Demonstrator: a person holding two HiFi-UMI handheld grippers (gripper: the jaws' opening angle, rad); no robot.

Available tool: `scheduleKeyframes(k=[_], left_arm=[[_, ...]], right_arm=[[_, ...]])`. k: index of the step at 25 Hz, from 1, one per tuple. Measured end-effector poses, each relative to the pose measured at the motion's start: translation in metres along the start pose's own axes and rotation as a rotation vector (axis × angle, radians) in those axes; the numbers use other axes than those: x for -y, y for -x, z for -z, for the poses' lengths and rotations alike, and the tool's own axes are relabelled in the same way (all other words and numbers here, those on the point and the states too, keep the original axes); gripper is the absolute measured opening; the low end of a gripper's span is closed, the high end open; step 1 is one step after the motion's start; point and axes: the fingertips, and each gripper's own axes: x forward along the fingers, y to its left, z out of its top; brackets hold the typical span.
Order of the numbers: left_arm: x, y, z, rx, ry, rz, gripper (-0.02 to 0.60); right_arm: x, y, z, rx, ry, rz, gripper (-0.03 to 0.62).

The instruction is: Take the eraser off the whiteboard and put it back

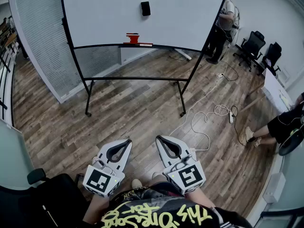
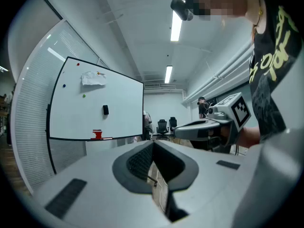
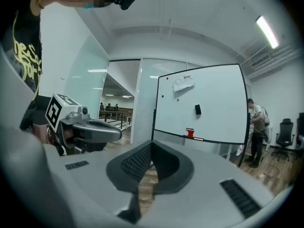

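Observation:
A small black eraser [image 1: 145, 8] sticks to the white face of the wheeled whiteboard [image 1: 180, 13], far ahead of me across the wood floor. It also shows in the left gripper view as the eraser [image 2: 105, 110] and in the right gripper view as the eraser [image 3: 198, 109]. A red object [image 1: 133, 38] sits on the board's tray beneath it. My left gripper [image 1: 127, 141] and right gripper [image 1: 159, 138] are held side by side close to my body, level and aimed at the board. Both are shut with nothing between their jaws. Each gripper view shows the other gripper alongside.
A person [image 1: 223, 27] stands at the board's right edge, and another person's legs [image 1: 266, 129] show at the right. Office chairs [image 1: 251, 44] stand at the back right. White cables and a power strip [image 1: 231, 114] trail over the floor. A partition wall [image 1: 38, 42] runs along the left.

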Motion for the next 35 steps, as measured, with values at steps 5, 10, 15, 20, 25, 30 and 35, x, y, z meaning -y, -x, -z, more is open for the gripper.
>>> scheduleKeyframes(k=[5,10,15,20,25,30,35], left_arm=[[0.005,-0.007,-0.003,0.016,0.007,0.009,0.006],[0.005,-0.008,-0.009,0.035,0.030,0.006,0.006],[0.006,-0.004,-0.010,0.044,0.034,0.016,0.006],[0.004,0.002,-0.003,0.016,0.004,0.025,0.006],[-0.001,0.001,0.003,0.000,0.022,0.024,0.006],[-0.004,-0.005,0.003,0.001,0.007,0.030,0.006],[-0.013,-0.019,0.002,0.003,0.043,0.013,0.006]], right_arm=[[0.004,0.002,0.005,-0.009,0.001,0.004,0.009],[0.003,0.002,0.004,-0.013,0.001,0.005,0.009],[-0.003,0.000,-0.001,0.008,0.017,0.001,0.009],[-0.004,0.004,-0.001,0.009,0.046,0.036,0.011],[-0.003,0.003,-0.001,0.004,0.038,0.034,0.011],[0.006,-0.004,-0.009,0.052,0.026,0.038,0.011],[0.017,-0.019,-0.007,0.042,0.028,0.029,0.011]])
